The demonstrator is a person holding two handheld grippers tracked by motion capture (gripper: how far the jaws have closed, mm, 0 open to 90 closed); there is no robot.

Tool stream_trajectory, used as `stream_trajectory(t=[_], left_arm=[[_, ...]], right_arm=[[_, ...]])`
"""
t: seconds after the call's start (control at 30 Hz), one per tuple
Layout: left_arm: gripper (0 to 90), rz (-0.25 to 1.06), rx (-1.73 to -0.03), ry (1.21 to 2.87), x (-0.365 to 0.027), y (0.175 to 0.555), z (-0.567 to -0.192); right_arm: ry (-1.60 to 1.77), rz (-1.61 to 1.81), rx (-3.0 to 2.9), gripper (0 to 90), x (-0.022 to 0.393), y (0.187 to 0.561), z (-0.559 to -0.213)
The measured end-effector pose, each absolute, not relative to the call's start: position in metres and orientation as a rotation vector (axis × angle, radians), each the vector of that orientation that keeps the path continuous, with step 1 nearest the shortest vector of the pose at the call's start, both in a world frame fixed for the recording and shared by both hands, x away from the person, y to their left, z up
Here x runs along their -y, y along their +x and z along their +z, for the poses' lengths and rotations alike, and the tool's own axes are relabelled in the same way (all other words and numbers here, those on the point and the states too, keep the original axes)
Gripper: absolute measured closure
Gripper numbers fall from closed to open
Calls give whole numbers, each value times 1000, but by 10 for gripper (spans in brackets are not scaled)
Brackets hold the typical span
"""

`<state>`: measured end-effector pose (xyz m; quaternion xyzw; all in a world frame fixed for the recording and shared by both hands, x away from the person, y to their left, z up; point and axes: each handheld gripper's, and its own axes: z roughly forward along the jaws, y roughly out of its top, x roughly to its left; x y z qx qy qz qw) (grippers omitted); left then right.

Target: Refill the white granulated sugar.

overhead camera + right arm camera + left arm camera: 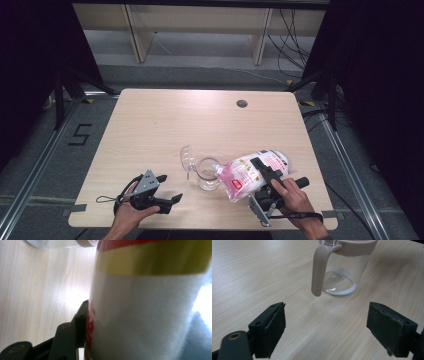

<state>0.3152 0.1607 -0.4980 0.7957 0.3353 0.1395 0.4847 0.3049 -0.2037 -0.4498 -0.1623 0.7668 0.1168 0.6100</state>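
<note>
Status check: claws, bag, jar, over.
Right claw shut on bag, tilted over open jar. Left claw open, empty, beside jar. Little white powder at jar bottom. Nothing in the way.

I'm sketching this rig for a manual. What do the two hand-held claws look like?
Both are black with two flat, blocky jaws. The left claw carries a grey three-cornered plate and a thin black cable loop. The right claw has a similar grey plate, a black stub handle and a black cable.

bag (pixel 248 173): white, pink, red, yellow band | jar (pixel 342 267): clear, dusty-pink rim and handle

Light wood table (pixel 150 125) on grey floor (pixel 45 150) — black curtains (pixel 30 50) either side
</note>
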Motion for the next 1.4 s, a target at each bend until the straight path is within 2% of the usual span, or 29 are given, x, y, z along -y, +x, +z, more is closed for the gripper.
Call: stream_trajectory(t=[0.03, 0.17, 1.4], left_arm=[[152, 339, -815, 1939, -161, 315, -498], [152, 346, -813, 1950, -160, 315, -498], [152, 330, -813, 1956, -158, 315, -499]], right_arm=[[-460, 238, -1760, 498, 201, 308, -447], [-369, 234, -1777, 498, 203, 306, -452], [-540, 58, -1697, 509, 197, 315, -449]])
